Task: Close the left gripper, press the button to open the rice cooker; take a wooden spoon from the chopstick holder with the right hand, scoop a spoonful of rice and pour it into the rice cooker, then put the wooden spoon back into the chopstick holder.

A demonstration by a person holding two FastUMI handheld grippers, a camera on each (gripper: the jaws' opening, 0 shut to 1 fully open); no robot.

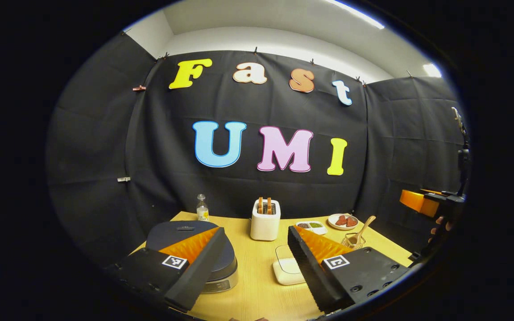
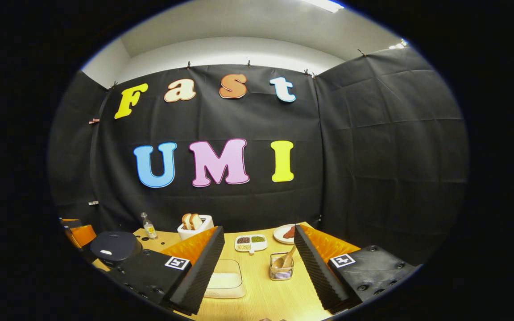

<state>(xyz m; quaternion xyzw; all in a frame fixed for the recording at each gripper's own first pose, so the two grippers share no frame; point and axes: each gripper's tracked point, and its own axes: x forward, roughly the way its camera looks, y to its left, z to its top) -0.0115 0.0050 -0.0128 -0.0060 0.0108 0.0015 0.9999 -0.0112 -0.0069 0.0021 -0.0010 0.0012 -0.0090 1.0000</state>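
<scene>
Right now my left gripper [image 1: 252, 263] has its fingers spread wide above the table [image 1: 257, 294], nothing between them, and my right gripper [image 2: 259, 269] is just as wide and empty. Beyond the left fingers sits the rice cooker [image 1: 194, 249], lid down. The wooden spoon [image 2: 286, 259] stands in the chopstick holder [image 2: 281, 272] ahead of the right. I judge we're at step one: clench the left, then press the button.
</scene>
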